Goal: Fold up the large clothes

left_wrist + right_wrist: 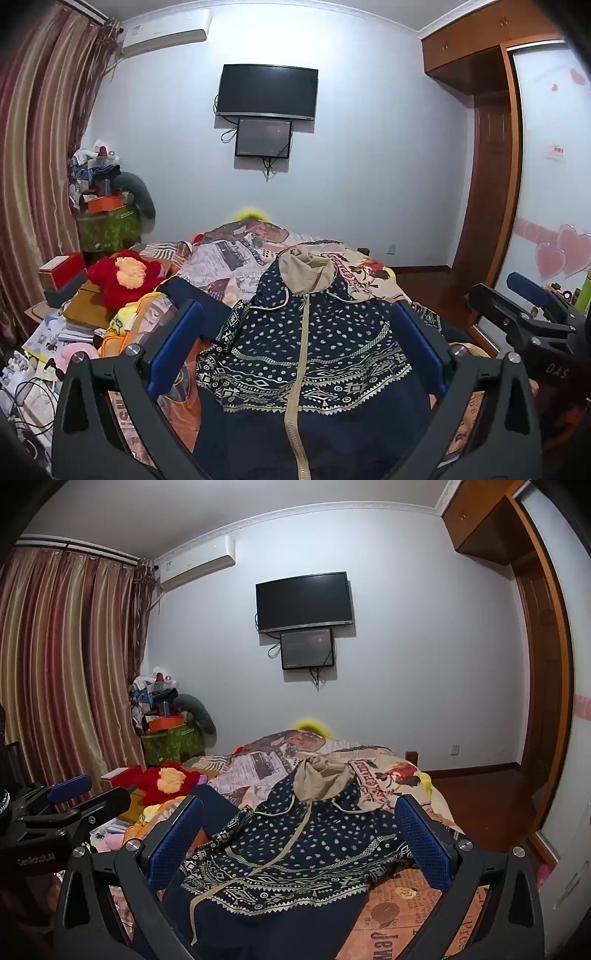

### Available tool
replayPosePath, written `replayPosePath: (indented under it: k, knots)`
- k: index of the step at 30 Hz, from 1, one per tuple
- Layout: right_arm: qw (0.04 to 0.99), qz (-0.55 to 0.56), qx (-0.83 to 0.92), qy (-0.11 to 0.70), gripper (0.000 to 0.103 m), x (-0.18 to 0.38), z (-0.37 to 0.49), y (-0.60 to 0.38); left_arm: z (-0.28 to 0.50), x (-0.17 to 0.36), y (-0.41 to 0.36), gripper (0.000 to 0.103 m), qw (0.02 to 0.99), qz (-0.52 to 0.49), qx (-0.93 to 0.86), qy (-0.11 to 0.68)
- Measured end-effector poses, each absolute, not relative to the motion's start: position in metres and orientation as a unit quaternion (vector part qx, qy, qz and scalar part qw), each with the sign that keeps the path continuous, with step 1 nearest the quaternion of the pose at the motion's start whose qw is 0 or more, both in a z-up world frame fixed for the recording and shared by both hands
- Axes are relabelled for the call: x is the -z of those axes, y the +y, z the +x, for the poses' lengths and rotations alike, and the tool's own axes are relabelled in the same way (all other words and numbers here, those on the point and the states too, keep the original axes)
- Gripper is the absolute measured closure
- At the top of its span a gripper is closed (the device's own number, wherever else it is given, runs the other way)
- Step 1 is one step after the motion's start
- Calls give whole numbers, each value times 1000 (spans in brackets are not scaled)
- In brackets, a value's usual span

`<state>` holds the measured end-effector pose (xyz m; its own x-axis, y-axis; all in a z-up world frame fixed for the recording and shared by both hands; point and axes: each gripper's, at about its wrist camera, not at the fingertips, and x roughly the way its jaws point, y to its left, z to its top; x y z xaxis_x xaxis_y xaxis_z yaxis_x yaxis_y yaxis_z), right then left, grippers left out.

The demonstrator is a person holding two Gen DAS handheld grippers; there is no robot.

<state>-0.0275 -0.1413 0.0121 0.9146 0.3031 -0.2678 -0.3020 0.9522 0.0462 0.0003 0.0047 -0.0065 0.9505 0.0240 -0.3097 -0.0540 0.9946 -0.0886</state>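
While both claws gape empty over the hoodie (306, 354), the right claw (524, 314) reads "DAS"

bed (236, 258), newspaper-print cover; navy patterned hoodie (314, 350) flat on it, beige hood far end.

Both wrist views look forward, tilted slightly down, from low and close over the bed (236, 258), sharing the hoodie (314, 350) and far wall's television (266, 92).
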Motion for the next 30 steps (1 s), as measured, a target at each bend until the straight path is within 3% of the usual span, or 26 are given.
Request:
replayPosePath:
  k: [30]
  knots:
    - [980,-14,-161,115,0,-23,-30,-121,1,15,18,1,986,-57,-33,150]
